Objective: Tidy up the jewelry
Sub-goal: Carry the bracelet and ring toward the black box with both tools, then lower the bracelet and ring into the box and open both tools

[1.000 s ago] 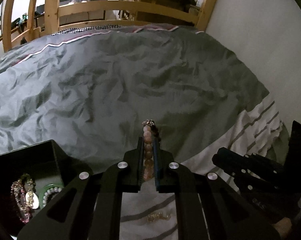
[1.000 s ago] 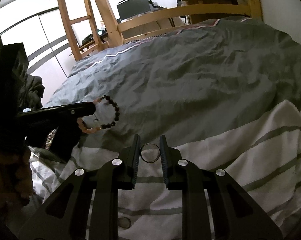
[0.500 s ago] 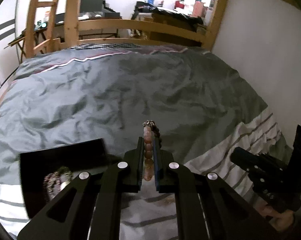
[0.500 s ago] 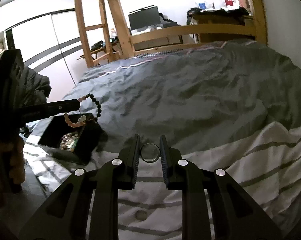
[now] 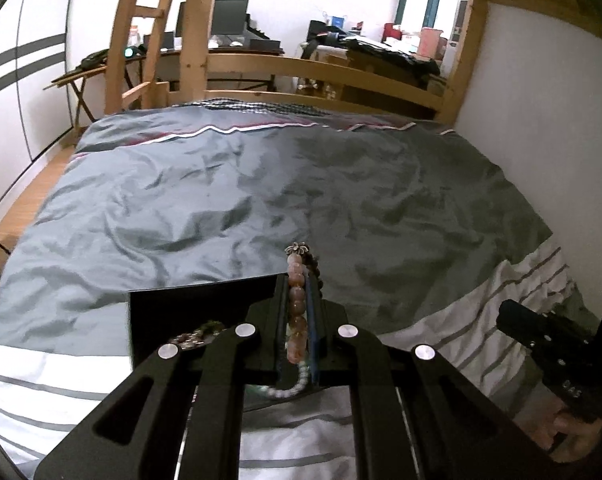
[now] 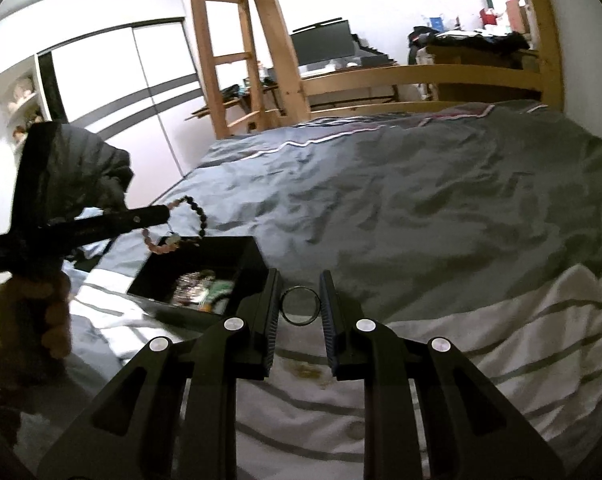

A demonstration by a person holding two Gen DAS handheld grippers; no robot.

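Left gripper (image 5: 299,304) clamped on a bead bracelet (image 5: 296,300) — the loop hangs above the open black box (image 6: 221,256), which sits on the bed (image 6: 421,208) and holds other jewelry. Right gripper (image 6: 300,306) clamped on a ring (image 6: 300,305), pinched upright between the pads — just right of the box, above the striped sheet.

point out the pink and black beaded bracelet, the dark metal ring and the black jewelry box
pink and black beaded bracelet (image 5: 296,307), left wrist view, pink beads
dark metal ring (image 6: 300,305), right wrist view, rim
black jewelry box (image 6: 245,255), right wrist view, far wall
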